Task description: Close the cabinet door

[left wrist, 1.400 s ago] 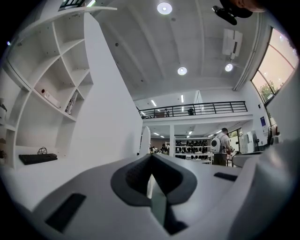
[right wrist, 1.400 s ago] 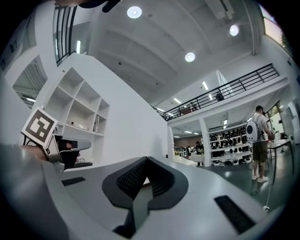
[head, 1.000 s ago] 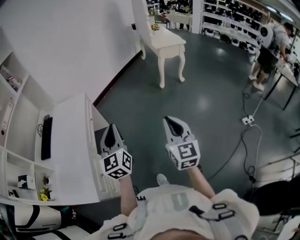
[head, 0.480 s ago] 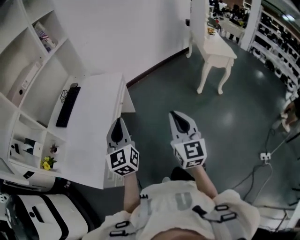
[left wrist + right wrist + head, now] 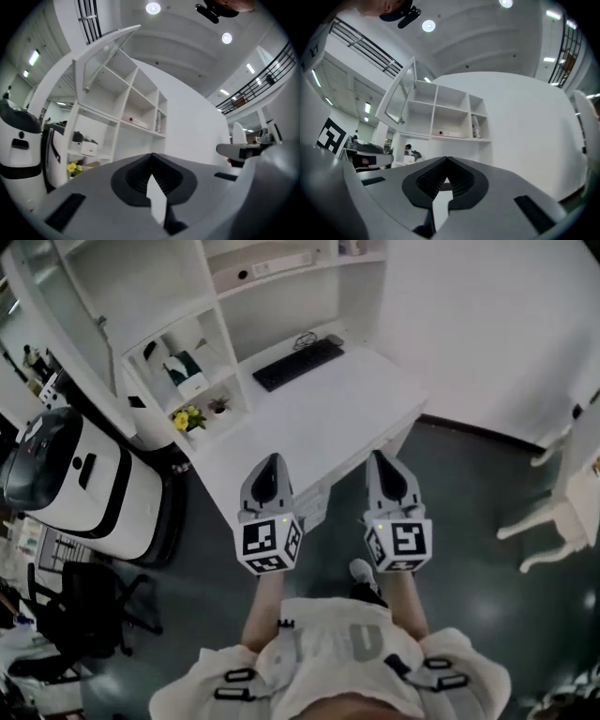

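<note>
Left gripper (image 5: 271, 465) and right gripper (image 5: 387, 461): jaws closed, nothing between them. In the head view, both tips sit at the near edge of the desk (image 5: 319, 418). The cabinet door (image 5: 103, 56) stands swung upward at the top left corner of the shelf unit (image 5: 138, 110), well apart from both grippers. Open floor (image 5: 469, 493) lies right of the desk.

Both bare forearms (image 5: 255, 613) reach forward, side by side. The left gripper (image 5: 270, 463), grey plastic with two jaws and a marker cube, points level at the far side. The matching right gripper (image 5: 386, 458) lies parallel. Both have jaws closed together, empty.
</note>
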